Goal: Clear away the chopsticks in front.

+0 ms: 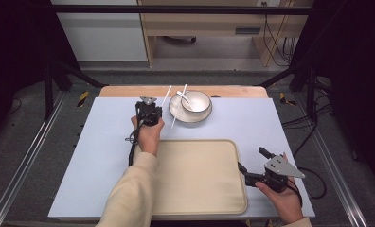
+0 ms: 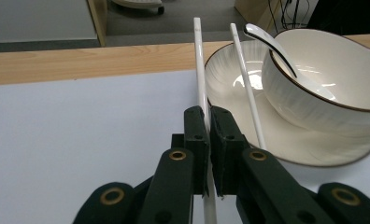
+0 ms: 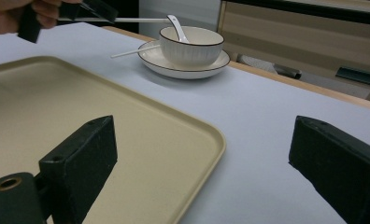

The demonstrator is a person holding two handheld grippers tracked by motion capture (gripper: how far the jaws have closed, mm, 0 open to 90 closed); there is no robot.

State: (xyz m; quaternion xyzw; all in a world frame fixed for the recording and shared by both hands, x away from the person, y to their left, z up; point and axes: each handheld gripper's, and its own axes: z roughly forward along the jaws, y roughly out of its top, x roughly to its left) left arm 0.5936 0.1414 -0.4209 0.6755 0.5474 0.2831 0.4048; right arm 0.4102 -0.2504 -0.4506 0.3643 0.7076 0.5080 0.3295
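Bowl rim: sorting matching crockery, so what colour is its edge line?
Dark brown on the white bowl, clearest in the left gripper view.

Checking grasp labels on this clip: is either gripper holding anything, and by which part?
The left gripper is shut on one white chopstick, gripped near its lower end. The right gripper holds nothing, its jaws apart.

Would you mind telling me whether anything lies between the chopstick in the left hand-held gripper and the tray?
Nothing visible: bare table separates the chopstick, clamped in the left hand-held gripper, from the tray.
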